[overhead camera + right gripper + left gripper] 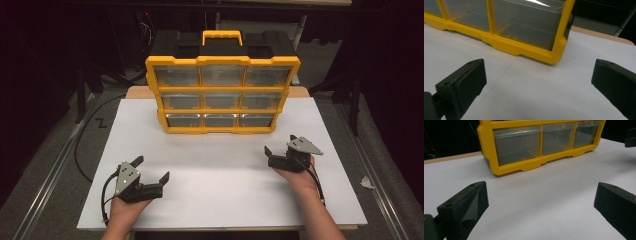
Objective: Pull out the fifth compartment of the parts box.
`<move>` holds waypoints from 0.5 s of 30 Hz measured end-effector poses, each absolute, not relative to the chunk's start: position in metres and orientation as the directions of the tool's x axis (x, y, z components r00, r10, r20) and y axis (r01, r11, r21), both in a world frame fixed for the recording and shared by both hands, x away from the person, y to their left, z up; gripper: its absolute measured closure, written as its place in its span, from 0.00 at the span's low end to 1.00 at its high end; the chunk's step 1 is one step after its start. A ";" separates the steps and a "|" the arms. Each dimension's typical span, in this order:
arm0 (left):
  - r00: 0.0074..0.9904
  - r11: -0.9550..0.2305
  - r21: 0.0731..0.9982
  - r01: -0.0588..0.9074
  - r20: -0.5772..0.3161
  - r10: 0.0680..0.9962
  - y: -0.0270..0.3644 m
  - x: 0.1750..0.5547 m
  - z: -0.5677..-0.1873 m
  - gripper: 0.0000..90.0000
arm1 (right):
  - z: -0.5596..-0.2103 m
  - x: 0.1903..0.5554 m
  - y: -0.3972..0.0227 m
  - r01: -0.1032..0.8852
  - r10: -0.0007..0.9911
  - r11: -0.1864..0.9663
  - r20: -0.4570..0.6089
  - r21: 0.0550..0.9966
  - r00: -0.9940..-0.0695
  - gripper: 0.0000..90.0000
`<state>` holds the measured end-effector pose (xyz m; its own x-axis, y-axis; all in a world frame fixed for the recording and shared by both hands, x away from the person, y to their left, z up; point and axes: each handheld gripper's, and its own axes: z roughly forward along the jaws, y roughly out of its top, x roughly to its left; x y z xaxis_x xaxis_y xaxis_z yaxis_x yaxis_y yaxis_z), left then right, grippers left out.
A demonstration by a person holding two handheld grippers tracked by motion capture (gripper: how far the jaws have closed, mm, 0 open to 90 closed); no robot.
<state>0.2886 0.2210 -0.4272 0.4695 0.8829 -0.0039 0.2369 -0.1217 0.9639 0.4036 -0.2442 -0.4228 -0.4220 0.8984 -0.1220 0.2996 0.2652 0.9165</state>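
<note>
A yellow and black drawer cabinet [222, 95] with clear plastic drawers in three rows stands upright at the back middle of the white table [215, 190]. My left gripper [152, 168] rests at the front left, held by a hand, open with nothing between its jaws. My right gripper [280, 144] sits at the right, a short way in front of the cabinet's lower right corner, also open and holding nothing. In the left gripper view the cabinet's bottom row of drawers [541, 142] lies ahead of the open left gripper [540, 202]. In the right gripper view the bottom right drawer [529, 22] is close ahead of the open right gripper [539, 80].
A yellow carry handle [221, 36] tops the cabinet. The table's wooden back edge [137, 91] shows behind the white sheet. A black cable [82, 150] lies on the floor at the left. The other gripper [630, 137] shows at the far right of the left gripper view.
</note>
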 end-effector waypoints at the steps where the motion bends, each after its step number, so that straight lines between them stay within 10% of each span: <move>1: 0.469 -0.121 0.964 0.236 -0.004 0.883 0.221 0.288 -0.427 0.00 | -0.423 0.407 -0.245 0.303 0.901 0.271 -0.129 0.914 -0.415 0.01; 15: 0.473 -0.123 0.967 0.222 0.003 0.881 0.221 0.287 -0.427 0.00 | -0.421 0.407 -0.247 0.291 0.884 0.353 -0.215 0.889 -0.415 0.01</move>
<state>0.2867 0.2212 -0.4271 0.4730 0.8811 0.0033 0.2215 -0.1225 0.9674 0.4072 -0.2469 -0.4215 -0.4147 0.8843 -0.2148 0.2913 0.3526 0.8893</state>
